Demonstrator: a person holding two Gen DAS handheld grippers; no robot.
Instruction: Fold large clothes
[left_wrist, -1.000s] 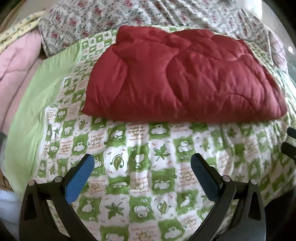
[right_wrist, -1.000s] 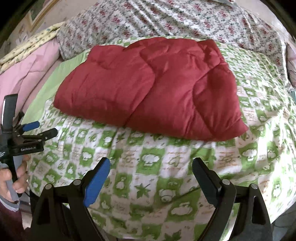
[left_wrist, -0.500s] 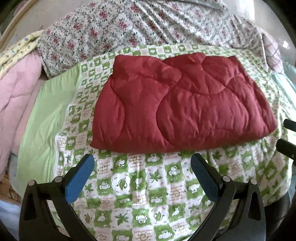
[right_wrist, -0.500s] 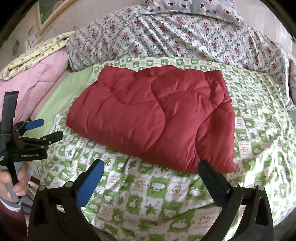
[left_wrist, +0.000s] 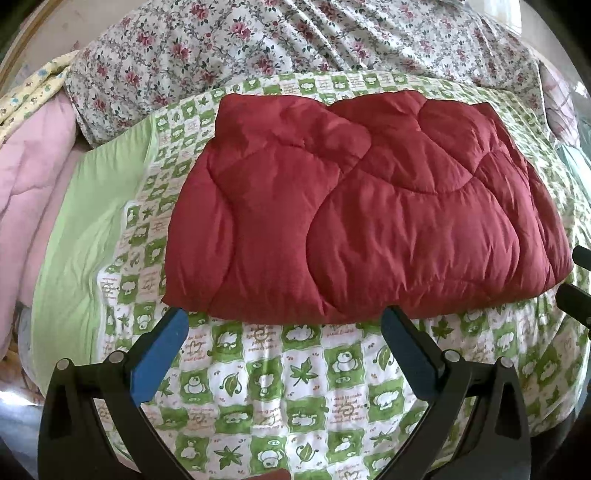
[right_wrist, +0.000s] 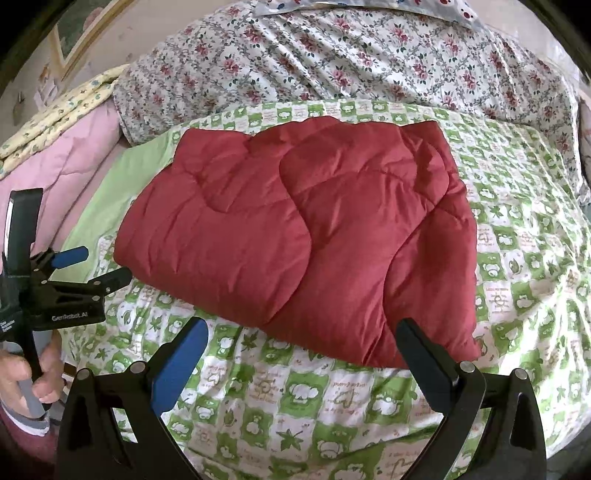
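A green-and-white checked bedspread (left_wrist: 295, 376) printed with leaves and cartoon animals is spread across the bed, and a plain light-green panel (left_wrist: 85, 236) is seen along its left edge. Behind it, a floral cover (left_wrist: 280, 40) with small red roses is draped over a raised bulk at the head of the bed. To the left, a pink quilt (left_wrist: 33, 173) is piled, with a pale yellow patterned cloth (left_wrist: 33, 85) laid on top of it. In the middle of the bedspread a dark red quilted garment (left_wrist: 354, 206) is laid flat, folded into a broad, puffy rectangle, with curved stitching lines visible across its upper layer; in the right wrist view the same red garment (right_wrist: 306, 236) is seen with its right edge stacked in several layers. The left gripper (left_wrist: 282, 325) is held just short of the garment's near edge, its jaws spread wide with nothing between them. The right gripper (right_wrist: 301, 336) is likewise held wide apart and empty at the garment's near right corner. In the right wrist view, the left gripper (right_wrist: 94, 264) is also seen from the side, gripped by a hand (right_wrist: 31, 376) at the lower left.
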